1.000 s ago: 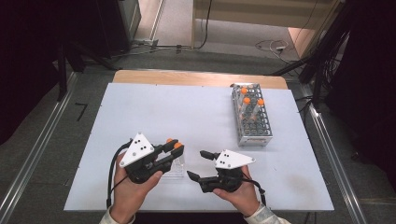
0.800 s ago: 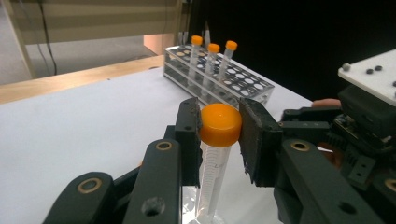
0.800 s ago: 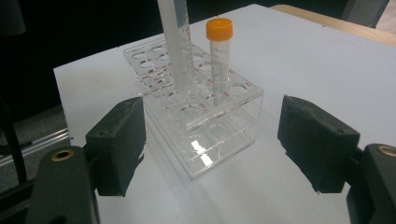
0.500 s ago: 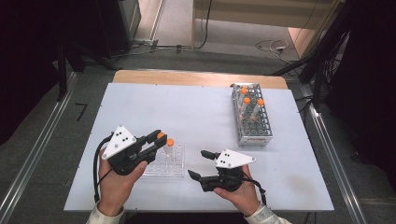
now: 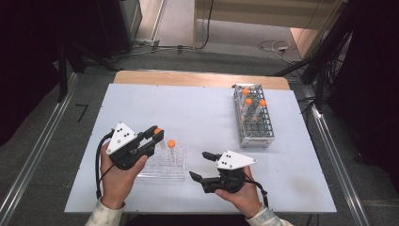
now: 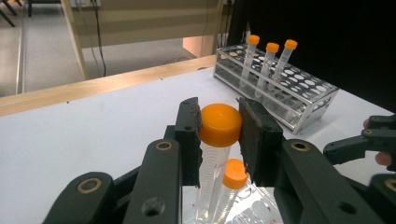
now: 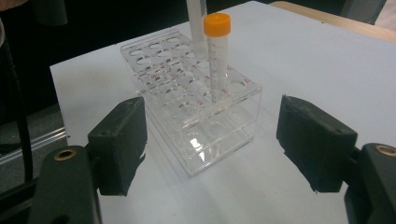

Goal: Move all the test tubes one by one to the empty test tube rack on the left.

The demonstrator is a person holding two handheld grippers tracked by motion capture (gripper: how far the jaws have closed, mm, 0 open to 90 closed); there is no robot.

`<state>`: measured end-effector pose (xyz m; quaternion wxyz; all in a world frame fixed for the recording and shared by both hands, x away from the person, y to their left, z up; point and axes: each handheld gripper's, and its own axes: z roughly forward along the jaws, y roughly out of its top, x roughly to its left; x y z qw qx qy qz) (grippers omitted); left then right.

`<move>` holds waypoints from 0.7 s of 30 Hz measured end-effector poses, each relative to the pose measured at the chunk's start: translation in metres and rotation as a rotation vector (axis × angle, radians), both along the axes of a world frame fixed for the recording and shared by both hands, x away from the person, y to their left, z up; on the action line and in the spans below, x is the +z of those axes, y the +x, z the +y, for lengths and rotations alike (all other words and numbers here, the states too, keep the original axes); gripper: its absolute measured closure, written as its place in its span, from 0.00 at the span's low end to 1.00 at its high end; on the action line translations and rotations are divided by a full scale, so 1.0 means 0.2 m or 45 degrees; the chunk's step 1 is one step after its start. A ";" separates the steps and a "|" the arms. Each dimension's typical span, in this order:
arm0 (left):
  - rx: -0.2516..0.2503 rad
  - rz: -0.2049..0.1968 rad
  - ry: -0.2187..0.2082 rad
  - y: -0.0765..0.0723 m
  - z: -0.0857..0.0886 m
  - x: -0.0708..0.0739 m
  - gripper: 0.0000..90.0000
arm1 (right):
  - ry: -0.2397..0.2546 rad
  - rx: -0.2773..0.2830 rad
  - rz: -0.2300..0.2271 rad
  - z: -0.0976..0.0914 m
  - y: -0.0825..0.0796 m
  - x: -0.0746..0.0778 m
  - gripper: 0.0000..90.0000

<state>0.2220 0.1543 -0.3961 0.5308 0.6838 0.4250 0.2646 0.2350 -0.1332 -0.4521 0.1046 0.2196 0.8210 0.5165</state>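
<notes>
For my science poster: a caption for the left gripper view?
Left gripper pinching an orange-capped tube above a clear rack.

Count from my feed: 2 racks, one clear plastic rack, one metal wire rack. Orange-capped tubes, 5 total: 3 standing in the wire rack, 1 standing in the clear rack, 1 in the left gripper. 2 grippers, left and right gripper. 1 table.
</notes>
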 end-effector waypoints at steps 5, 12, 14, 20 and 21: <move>0.005 0.003 0.024 0.01 -0.01 -0.03 0.78 | -0.001 0.001 0.000 0.00 0.00 0.00 0.26; -0.001 0.023 0.063 0.02 -0.04 -0.08 0.78 | -0.007 0.003 0.000 0.00 0.00 0.00 0.26; 0.000 0.031 0.071 0.02 -0.05 -0.10 0.78 | -0.008 0.004 0.000 0.00 0.00 0.00 0.26; 0.007 0.061 0.084 0.03 -0.05 -0.13 0.78 | -0.009 0.004 -0.002 0.00 0.00 0.00 0.26; 0.006 0.064 0.084 0.03 -0.05 -0.14 0.78 | -0.010 0.004 -0.002 0.00 0.00 0.00 0.26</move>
